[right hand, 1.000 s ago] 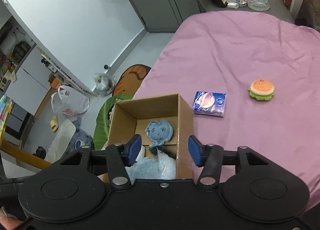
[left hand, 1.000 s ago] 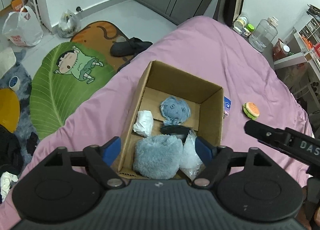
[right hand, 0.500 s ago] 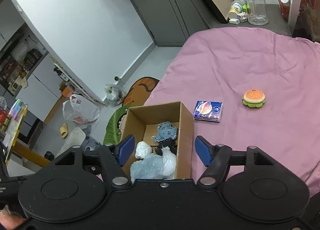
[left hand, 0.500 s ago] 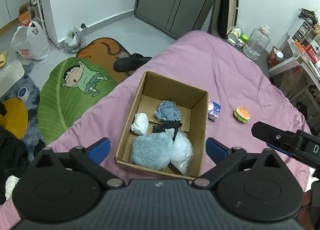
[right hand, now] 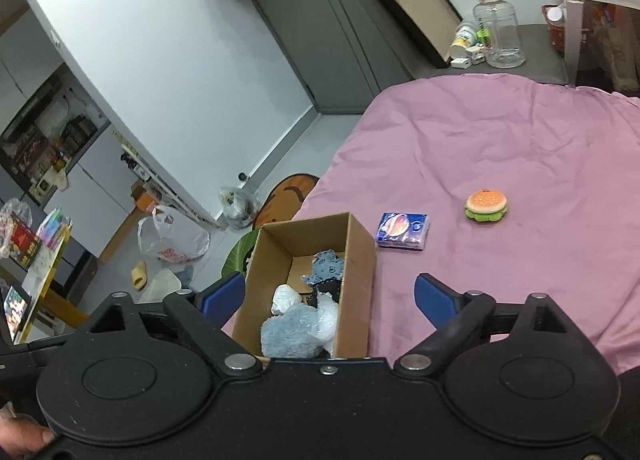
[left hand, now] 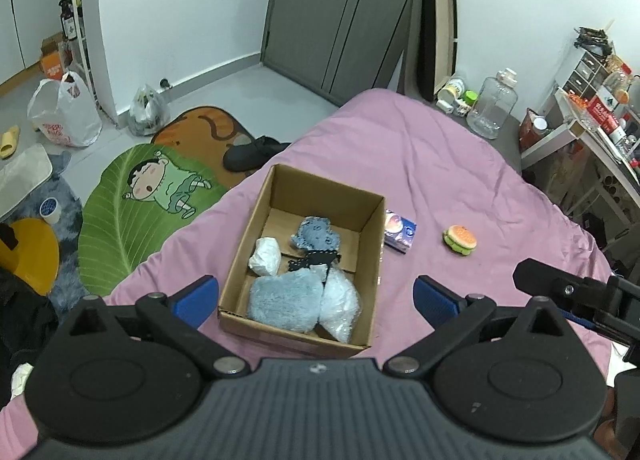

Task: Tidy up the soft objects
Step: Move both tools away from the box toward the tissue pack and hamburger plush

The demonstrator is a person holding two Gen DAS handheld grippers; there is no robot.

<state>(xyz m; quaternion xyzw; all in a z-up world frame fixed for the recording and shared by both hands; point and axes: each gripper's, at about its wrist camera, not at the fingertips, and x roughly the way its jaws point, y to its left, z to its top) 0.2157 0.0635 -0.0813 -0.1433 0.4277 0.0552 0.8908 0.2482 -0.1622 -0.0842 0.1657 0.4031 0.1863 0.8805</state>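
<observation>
An open cardboard box sits on the pink bedspread. In it lie a fluffy blue plush, a clear plastic bag, a white wad and a blue-grey doll. My left gripper hovers above the box's near end, open and holding nothing. My right gripper hangs over the same box; its jaws are opening with nothing gripped between them. A tissue pack and a burger toy lie on the bed right of the box.
The bed's left edge drops to a floor with a leaf-shaped cartoon rug, a dark slipper and plastic bags. A water jug and a cluttered shelf stand beyond the bed at the right.
Both grippers have pulled back and up from the box, so it looks smaller. Both sets of jaws have spread wider. The plush and the bag stay in the box.
</observation>
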